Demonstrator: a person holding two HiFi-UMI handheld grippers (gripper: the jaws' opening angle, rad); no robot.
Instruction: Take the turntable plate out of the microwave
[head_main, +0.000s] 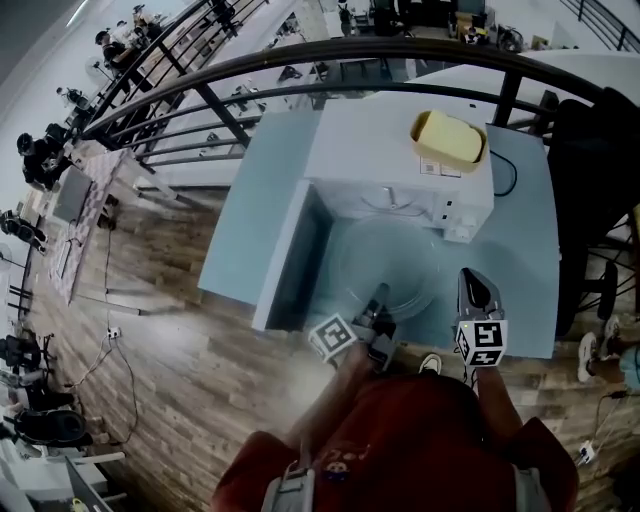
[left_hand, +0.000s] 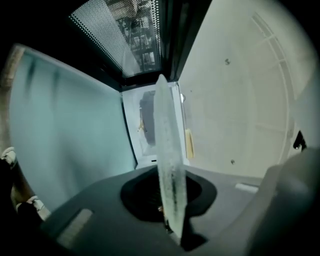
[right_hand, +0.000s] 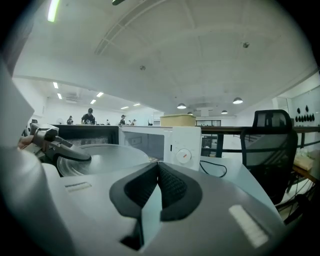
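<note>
Gripping the near rim of the glass turntable plate (head_main: 385, 262), the left gripper (head_main: 377, 300) has its jaws closed on the glass. In the left gripper view the plate shows edge-on, a thin upright band rising from between the pads. In the head view the plate sits at the frame's centre, held out in front of the white microwave (head_main: 400, 160), just right of its open door (head_main: 285, 262) and above the pale blue table (head_main: 245, 220). The right gripper (head_main: 478, 292) is to the lower right of the plate, near its rim but apart from it, its jaws pressed together with nothing between them. In the right gripper view the plate lies flat at the left of the frame. A yellow container (head_main: 448, 138) rests on top of the microwave.
</note>
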